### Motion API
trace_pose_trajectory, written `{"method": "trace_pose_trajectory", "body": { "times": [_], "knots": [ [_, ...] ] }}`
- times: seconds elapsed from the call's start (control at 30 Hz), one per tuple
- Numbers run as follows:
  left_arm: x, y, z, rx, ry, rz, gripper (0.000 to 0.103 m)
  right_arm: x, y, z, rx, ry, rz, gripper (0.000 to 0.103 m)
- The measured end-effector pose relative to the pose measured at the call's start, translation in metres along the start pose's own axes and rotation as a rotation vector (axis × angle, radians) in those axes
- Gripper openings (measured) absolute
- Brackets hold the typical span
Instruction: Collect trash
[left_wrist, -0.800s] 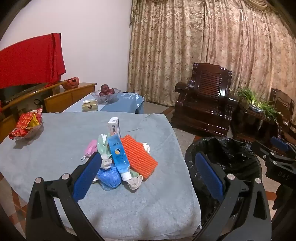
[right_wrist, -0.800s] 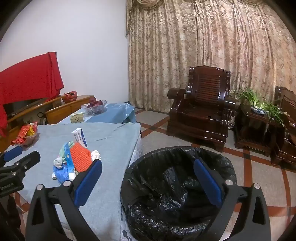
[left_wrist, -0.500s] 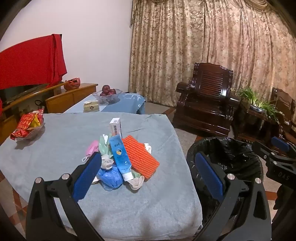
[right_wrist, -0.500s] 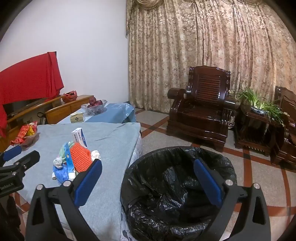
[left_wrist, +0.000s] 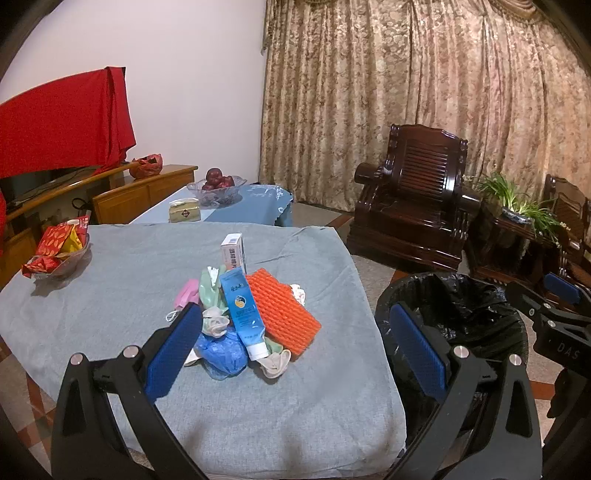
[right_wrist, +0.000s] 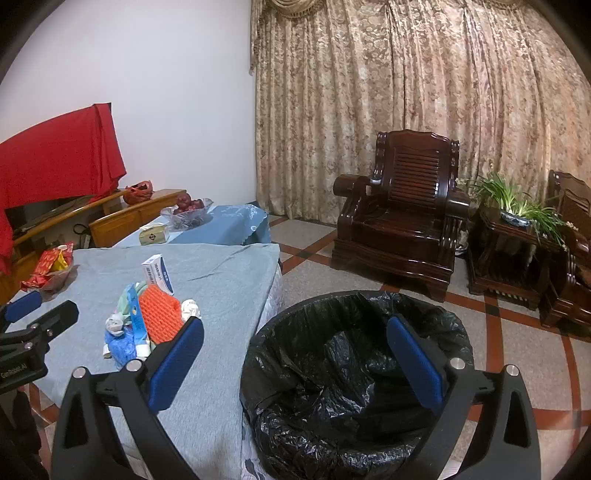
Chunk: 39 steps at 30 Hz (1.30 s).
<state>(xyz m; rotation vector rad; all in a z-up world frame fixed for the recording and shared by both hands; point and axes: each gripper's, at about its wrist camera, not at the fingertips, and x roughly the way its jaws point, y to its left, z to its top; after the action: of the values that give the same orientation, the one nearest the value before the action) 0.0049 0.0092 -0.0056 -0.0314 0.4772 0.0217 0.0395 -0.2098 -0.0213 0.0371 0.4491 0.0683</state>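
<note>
Right now my left gripper (left_wrist: 295, 349) hangs spread wide and empty above the near edge of the grey-blue tablecloth (left_wrist: 110, 295), its blue pads (left_wrist: 171, 349) framing the trash pile just ahead. My right gripper (right_wrist: 295, 363) is likewise splayed with nothing between the jaws, hovering over the bin with the black liner (right_wrist: 354, 373), which stands on the floor just beside the table. On the right gripper's body, seen from the left camera, I read "DAS"; on the left one, seen from the right camera, the lettering is too small to make out fully.

The pile sits mid-table: a blue tube (left_wrist: 242, 308) with a round yellow-and-white emblem and small print I cannot read, lying against an orange ribbed foam net (left_wrist: 282, 312); a white carton (left_wrist: 233, 251) with red characters stands behind; a crumpled blue plastic bag (left_wrist: 221, 352), a pink mask (left_wrist: 186, 295) and tissue wads (left_wrist: 216, 321) crowd the front. Farther left, a glass dish of red snack packets (left_wrist: 57, 247).
</note>
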Motion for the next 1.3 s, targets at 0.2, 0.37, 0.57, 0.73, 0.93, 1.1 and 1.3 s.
{"method": "trace_pose_trajectory", "body": {
  "times": [0.2, 0.37, 0.57, 0.73, 0.93, 1.1, 1.3],
  "knots": [
    [0.0011, 0.0017, -0.0017, -0.005, 0.002, 0.007, 0.098, 0.0002, 0.0, 0.0002, 0.0, 0.002, 0.001, 0.097],
    [0.0014, 0.0023, -0.0017, -0.005, 0.003, 0.007, 0.098, -0.0002, 0.0, 0.0005, -0.001, 0.003, 0.002, 0.097],
    [0.0034, 0.0042, -0.0028, -0.006, 0.003, 0.008, 0.098, 0.0006, 0.0001, 0.0004, 0.0, 0.004, 0.001, 0.097],
    [0.0035, 0.0044, -0.0029, -0.005, 0.003, 0.008, 0.098, 0.0017, 0.0003, -0.0001, -0.001, 0.005, 0.001, 0.097],
    [0.0031, 0.004, -0.0025, -0.005, 0.004, 0.008, 0.098, 0.0019, 0.0004, -0.0001, 0.0, 0.005, 0.002, 0.097],
    [0.0028, 0.0034, -0.0023, -0.005, 0.004, 0.008, 0.098, 0.0023, 0.0004, 0.0, 0.0, 0.005, 0.001, 0.097],
    [0.0035, 0.0045, -0.0022, -0.004, 0.004, 0.009, 0.098, 0.0031, 0.0006, 0.0, 0.0, 0.007, 0.001, 0.097]
  ]
}}
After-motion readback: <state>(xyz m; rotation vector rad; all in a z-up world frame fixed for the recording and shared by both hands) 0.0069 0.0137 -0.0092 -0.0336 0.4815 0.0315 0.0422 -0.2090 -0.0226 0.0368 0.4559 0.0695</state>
